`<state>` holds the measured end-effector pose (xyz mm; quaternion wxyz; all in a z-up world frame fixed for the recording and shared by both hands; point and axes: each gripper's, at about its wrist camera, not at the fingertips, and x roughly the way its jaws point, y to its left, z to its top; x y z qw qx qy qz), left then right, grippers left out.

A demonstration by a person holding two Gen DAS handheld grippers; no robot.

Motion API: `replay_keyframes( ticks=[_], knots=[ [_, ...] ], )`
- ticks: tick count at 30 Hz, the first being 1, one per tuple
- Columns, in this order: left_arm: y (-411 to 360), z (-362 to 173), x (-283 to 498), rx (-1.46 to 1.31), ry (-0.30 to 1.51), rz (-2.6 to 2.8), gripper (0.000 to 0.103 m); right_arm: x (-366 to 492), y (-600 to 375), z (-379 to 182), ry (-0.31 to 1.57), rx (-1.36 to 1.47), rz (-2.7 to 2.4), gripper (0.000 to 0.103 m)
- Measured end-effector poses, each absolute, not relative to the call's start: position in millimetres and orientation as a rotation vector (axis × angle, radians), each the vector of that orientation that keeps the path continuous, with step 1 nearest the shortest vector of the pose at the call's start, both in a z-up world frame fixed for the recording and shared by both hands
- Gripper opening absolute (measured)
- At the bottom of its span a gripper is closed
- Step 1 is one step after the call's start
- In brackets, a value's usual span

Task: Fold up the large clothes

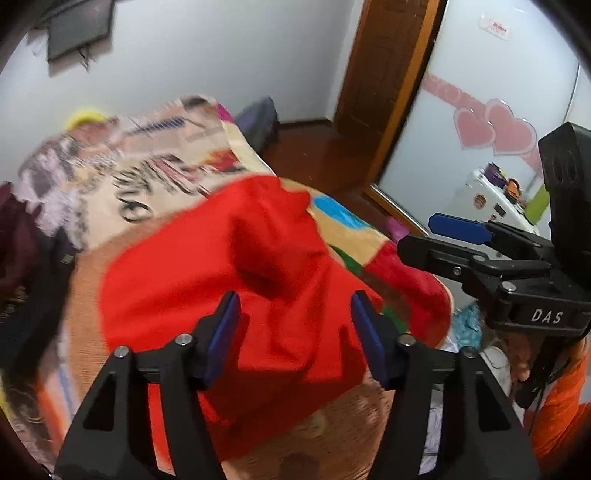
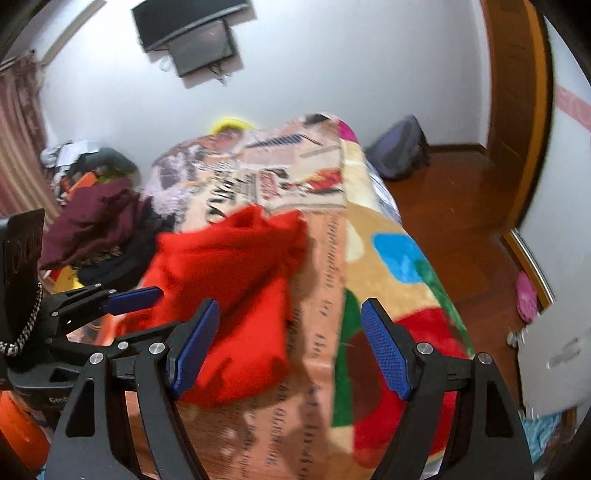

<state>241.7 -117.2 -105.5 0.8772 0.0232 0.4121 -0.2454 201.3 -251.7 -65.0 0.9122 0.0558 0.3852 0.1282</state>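
On the bed (image 2: 369, 236), covered by a patterned blanket (image 1: 177, 162), lies a crumpled red garment (image 1: 229, 280). Left gripper (image 1: 291, 332) and right gripper (image 2: 288, 347) hover above it, both spread and holding nothing. Dark clothes (image 2: 92, 218) are heaped at the bed's left side. Beyond: white wall, wall-mounted TV (image 2: 192, 33), wooden floor (image 2: 461, 192), door (image 1: 391, 66).

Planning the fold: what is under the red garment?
The red garment lies crumpled on the printed blanket, which shows all around it. Whatever is directly beneath its folds is covered.
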Motion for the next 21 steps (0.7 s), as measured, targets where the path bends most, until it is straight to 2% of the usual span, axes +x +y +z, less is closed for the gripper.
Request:
replay_keyframes(
  ticks=[4, 9, 16, 21],
  knots=[
    [-78.8, -91.4, 243.1, 0.028, 0.811, -0.428, 0.068, 203.3, -227.7, -52.5, 0.746, 0.090, 0.337, 0.085],
    [-39.0, -99.5, 255.8, 0.029, 0.808, -0.288, 0.072, 219.1, -193.6, -57.9, 0.744, 0.048, 0.396, 0.085],
    [-17.6, -165.1, 277.0, -0.001, 1.001, -0.257, 0.072, 248.8, -167.4, -101.4, 0.864, -0.016, 0.361, 0.085],
    [-22.9, -182.5, 270.8, 0.004, 0.995, -0.259, 0.073, 250.8, -200.8, -112.5, 0.864, 0.015, 0.240, 0.085]
  ],
)
